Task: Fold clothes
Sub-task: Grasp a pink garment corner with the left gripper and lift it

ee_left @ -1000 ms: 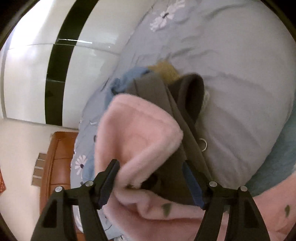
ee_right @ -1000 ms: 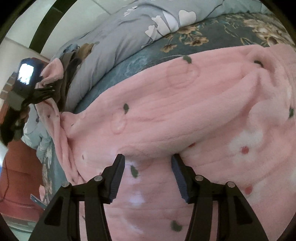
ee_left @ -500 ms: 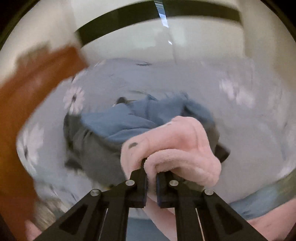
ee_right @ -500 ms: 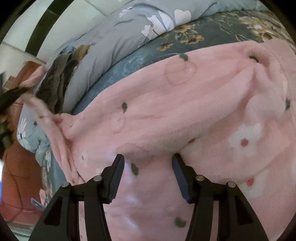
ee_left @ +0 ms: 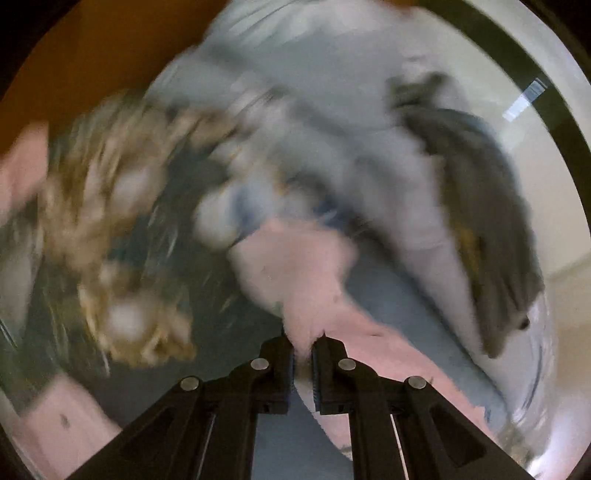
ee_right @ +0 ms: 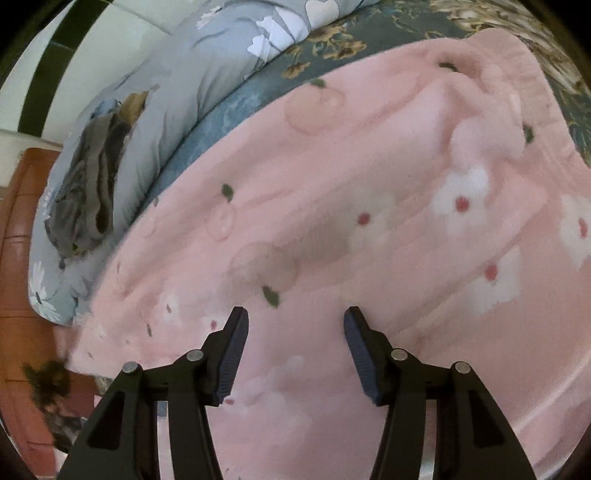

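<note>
- Pink fleece garment [ee_right: 369,229] covers most of the right wrist view, spread over a dark floral bedspread [ee_right: 388,29]; white flowers, red dots and small green leaves printed on it.
- left gripper [ee_left: 303,354]: jaws pinched together on a bunched fold of the pink fleece garment [ee_left: 295,273]; fabric rises from between the pads and trails off to the lower right.
- Left wrist view is heavily motion-blurred; detail beyond the grip is rough.
- right gripper [ee_right: 295,350]: jaws stand apart, nothing between the pads; it hangs over the fleece, pointing down at it. Contact with the fabric: cannot tell.
- Grey-blue duvet [ee_right: 207,74] with white flowers lies along the far edge of the bed, just beyond the fleece.
- Pile of grey and brown clothes [ee_right: 88,184] sits on the duvet's left end, apart from the fleece. Same dark pile [ee_left: 487,229] shows at right in the left view.
- Orange-brown wooden furniture [ee_right: 22,258] stands at the left edge, beside the bed.
- White wall with a dark stripe [ee_right: 40,85] behind the bed.
- Left edge of the fleece hangs toward the bed's side, near the duvet corner.
</note>
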### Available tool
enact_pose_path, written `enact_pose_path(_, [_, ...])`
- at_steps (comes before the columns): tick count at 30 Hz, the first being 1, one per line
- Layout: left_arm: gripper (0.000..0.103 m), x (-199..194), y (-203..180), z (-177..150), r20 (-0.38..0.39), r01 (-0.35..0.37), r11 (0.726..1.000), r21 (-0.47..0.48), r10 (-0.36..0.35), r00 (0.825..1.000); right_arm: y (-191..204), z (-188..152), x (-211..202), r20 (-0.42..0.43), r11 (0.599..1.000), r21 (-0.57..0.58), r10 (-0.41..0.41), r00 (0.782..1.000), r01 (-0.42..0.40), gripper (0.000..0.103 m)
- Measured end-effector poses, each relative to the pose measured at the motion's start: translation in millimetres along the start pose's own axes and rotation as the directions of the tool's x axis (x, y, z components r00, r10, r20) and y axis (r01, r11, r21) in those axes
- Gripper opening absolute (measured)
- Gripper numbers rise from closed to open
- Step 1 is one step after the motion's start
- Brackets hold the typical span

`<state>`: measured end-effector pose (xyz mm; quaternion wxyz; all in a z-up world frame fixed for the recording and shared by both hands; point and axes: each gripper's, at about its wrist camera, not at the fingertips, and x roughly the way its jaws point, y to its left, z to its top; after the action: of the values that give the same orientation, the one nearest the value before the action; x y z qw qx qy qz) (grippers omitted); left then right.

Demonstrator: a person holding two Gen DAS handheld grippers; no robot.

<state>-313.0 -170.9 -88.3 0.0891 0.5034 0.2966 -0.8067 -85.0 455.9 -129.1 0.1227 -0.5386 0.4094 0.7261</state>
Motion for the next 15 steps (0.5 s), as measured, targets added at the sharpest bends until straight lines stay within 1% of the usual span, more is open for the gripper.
enact_pose_path(2, [0.008,16.6,28.5,-9.7,-0.034,0.018,0.995,-0.103,-0.022,0.999,5.7,-3.3,-1.4,-0.016,1.0,-0.001,-0.011,1.0,0.011,0.055])
enact_pose_path(4, [0.008,22.0,46.0,-19.0,-0.048,0.047,0.986,-0.162,-0.056,0.997,11.0,-6.4,-2.9,-0.025,1.0,-0.005,-0.022,0.999,0.022,0.055])
enact_pose_path(5, [0.01,24.5,54.6,-23.7,-0.054,0.062,0.98,-0.191,-0.074,0.996,13.1,-8.5,-3.0,-0.027,1.0,-0.008,-0.029,0.999,0.029,0.055])
enact_pose_path(8, [0.012,28.6,72.9,-35.7,-0.083,0.096,0.964,-0.248,-0.12,0.989,18.4,-14.0,-1.7,-0.039,0.999,-0.014,-0.048,0.998,0.048,0.055])
enact_pose_path(9, [0.015,29.1,77.6,-38.0,-0.089,0.093,0.962,-0.256,-0.119,0.989,19.3,-15.1,-0.6,-0.044,0.999,-0.012,-0.05,0.998,0.05,0.055])
enact_pose_path(10, [0.016,29.6,82.2,-40.1,-0.094,0.089,0.961,-0.263,-0.117,0.989,20.3,-16.2,0.5,-0.049,0.999,-0.01,-0.052,0.997,0.052,0.055])
enact_pose_path(11, [0.021,28.5,83.4,-38.9,-0.091,0.044,0.97,-0.239,-0.068,0.994,21.2,-17.0,1.4,-0.054,0.998,-0.009,-0.055,0.997,0.054,0.055])
enact_pose_path(12, [0.025,27.3,84.3,-37.4,-0.086,-0.005,0.977,-0.212,-0.014,0.996,22.5,-16.9,1.8,-0.056,0.998,-0.01,-0.059,0.997,0.059,0.055])
enact_pose_path(13, [0.026,25.9,83.7,-35.5,-0.079,-0.04,0.981,-0.19,0.025,0.997,23.8,-16.8,2.2,-0.058,0.998,-0.012,-0.064,0.996,0.063,0.055])
enact_pose_path(15, [0.037,25.8,78.0,-28.4,-0.073,-0.039,0.988,-0.148,0.029,0.997,27.2,-16.4,2.7,-0.061,0.997,-0.019,-0.071,0.996,0.07,0.055])
